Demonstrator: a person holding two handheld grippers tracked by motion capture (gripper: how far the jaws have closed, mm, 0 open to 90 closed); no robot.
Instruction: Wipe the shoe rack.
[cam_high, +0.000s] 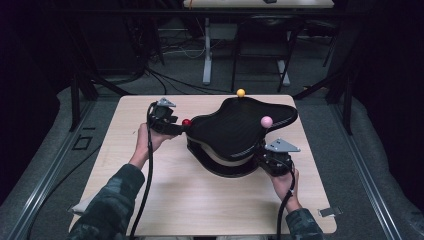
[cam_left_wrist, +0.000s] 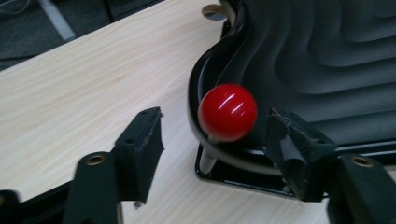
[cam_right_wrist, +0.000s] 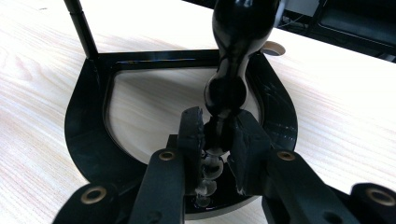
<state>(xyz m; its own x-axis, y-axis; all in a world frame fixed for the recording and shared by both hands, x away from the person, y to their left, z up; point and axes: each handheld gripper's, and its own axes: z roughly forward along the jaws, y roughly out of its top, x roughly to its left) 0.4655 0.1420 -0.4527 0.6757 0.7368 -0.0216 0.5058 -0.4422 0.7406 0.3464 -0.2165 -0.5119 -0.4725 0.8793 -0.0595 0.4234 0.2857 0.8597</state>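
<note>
While the black wavy board (cam_high: 240, 127) sits tilted on its black base (cam_right_wrist: 88, 140) at the centre of the high view, the left claw (cam_left_wrist: 212, 144) stands spread on either side of the red ball (cam_left_wrist: 228, 112) at the board's left edge, its jaws apart from the ball. At the lower middle of the right gripper view, the right claw (cam_right_wrist: 215, 135) is pressed together on a black post (cam_right_wrist: 226, 93) over the base. A pink ball (cam_high: 266, 121) and a yellow ball (cam_high: 241, 92) stand at the board's right and far edges on the pale wooden surface (cam_high: 200, 200).
</note>
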